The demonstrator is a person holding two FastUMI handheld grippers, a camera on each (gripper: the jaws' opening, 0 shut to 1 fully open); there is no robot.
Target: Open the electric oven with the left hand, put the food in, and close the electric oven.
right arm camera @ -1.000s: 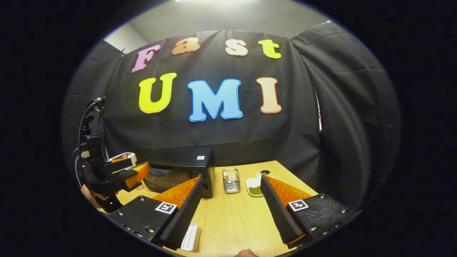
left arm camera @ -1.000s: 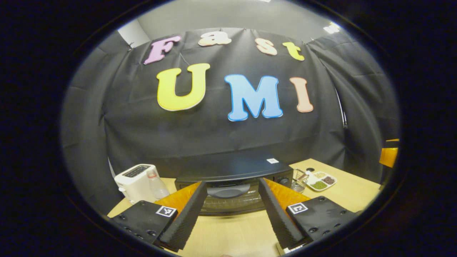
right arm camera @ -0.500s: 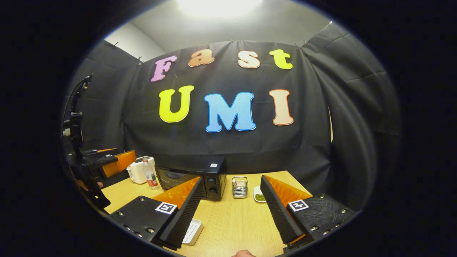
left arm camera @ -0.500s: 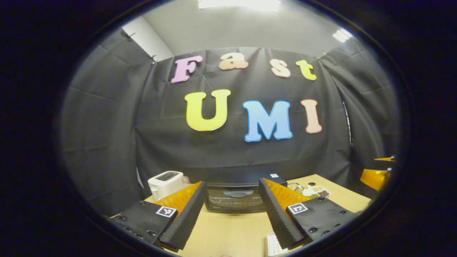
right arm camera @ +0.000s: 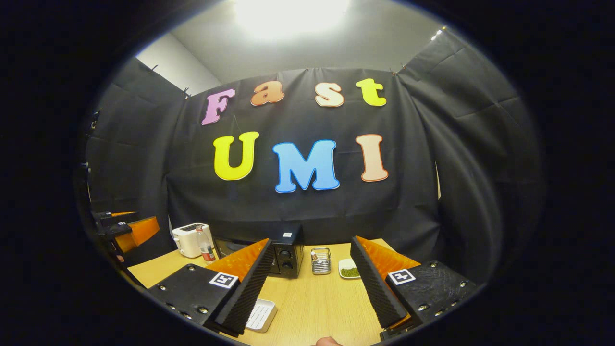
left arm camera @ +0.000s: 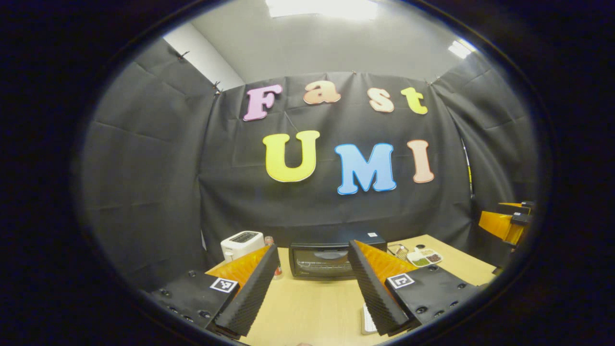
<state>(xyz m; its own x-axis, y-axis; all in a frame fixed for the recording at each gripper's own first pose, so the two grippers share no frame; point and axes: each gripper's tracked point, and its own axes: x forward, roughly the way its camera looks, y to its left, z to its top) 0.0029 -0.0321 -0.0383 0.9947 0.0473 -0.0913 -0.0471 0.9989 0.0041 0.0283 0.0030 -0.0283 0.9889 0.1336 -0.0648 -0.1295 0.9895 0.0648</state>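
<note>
The black electric oven (left arm camera: 319, 259) stands at the back of the wooden table (left arm camera: 307, 307), its glass door shut. My left gripper (left arm camera: 312, 246) is open and empty, well back from the oven and facing its door. My right gripper (right arm camera: 311, 240) is open too, with nothing between its fingers, and looks at the oven (right arm camera: 284, 253) from the right front. A white ridged tray (right arm camera: 261, 315) lies on the table (right arm camera: 322, 302) under the right gripper's left finger, and its edge (left arm camera: 367, 319) shows in the left gripper view. The left gripper (right arm camera: 129, 230) shows at the far left, the right gripper (left arm camera: 504, 223) at the far right.
A white toaster (left arm camera: 241, 244) and a small bottle (right arm camera: 205, 247) stand left of the oven. To the oven's right are a wire basket (right arm camera: 320, 261) and a white divided plate (left arm camera: 423, 257) with beans. Black cloth walls close in the table's back and sides.
Both grippers have pulled back from the oven and tilted up a little, so the oven looks smaller and farther off. The oven door stays shut. Both grippers stay open.
</note>
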